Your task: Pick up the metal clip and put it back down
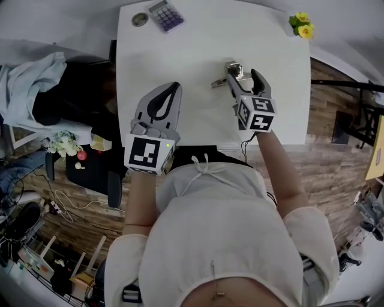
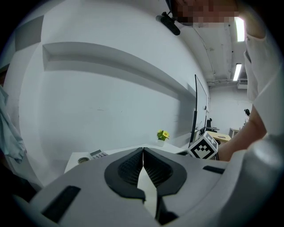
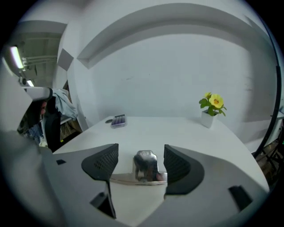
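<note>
Straddling shiny metal clip [image 3: 145, 166] | right gripper [image 3: 141, 150], ribbed black fingers [image 3: 104, 163] apart

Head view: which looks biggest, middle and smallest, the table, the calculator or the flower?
1. Table, biggest by far.
2. Calculator.
3. Flower, only a little smaller than the calculator.

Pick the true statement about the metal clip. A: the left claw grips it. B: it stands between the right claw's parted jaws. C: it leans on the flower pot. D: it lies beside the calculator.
B: the metal clip sits on the table between the right claw's parted jaws.
</note>
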The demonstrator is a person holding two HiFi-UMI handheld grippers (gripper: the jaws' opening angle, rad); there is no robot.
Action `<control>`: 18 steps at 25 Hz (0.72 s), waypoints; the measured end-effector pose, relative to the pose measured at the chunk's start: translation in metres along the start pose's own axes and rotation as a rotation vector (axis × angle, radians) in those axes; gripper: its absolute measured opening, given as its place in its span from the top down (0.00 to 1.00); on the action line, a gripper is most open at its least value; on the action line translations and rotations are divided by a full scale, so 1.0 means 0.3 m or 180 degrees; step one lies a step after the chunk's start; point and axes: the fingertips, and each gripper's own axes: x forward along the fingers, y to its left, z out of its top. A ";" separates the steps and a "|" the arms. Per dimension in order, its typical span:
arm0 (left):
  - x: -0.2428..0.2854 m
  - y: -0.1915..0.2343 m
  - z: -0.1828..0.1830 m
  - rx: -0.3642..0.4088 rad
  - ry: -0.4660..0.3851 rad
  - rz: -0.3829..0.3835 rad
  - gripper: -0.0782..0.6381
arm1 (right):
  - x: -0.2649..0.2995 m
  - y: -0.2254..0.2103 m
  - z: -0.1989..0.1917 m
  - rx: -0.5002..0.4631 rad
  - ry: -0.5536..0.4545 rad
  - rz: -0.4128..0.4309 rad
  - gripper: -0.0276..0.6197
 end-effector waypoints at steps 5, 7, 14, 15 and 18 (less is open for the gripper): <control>-0.055 -0.068 0.052 0.0016 -0.0114 -0.0008 0.86 | -0.177 0.040 0.119 -0.0077 -0.0565 0.0083 0.59; -0.079 -0.100 0.071 0.0068 -0.0148 -0.0021 0.86 | -0.262 0.057 0.174 -0.0120 -0.0829 0.0133 0.65; -0.148 -0.194 0.151 0.0243 -0.0288 -0.0056 0.86 | -0.544 0.052 0.327 -0.0224 -0.1530 0.0069 0.86; -0.156 -0.202 0.159 0.0266 -0.0303 -0.0057 0.86 | -0.576 0.044 0.342 -0.0196 -0.1600 0.0045 0.89; -0.179 -0.218 0.183 0.0335 -0.0339 -0.0046 0.86 | -0.652 0.023 0.381 -0.0088 -0.1756 0.0006 0.95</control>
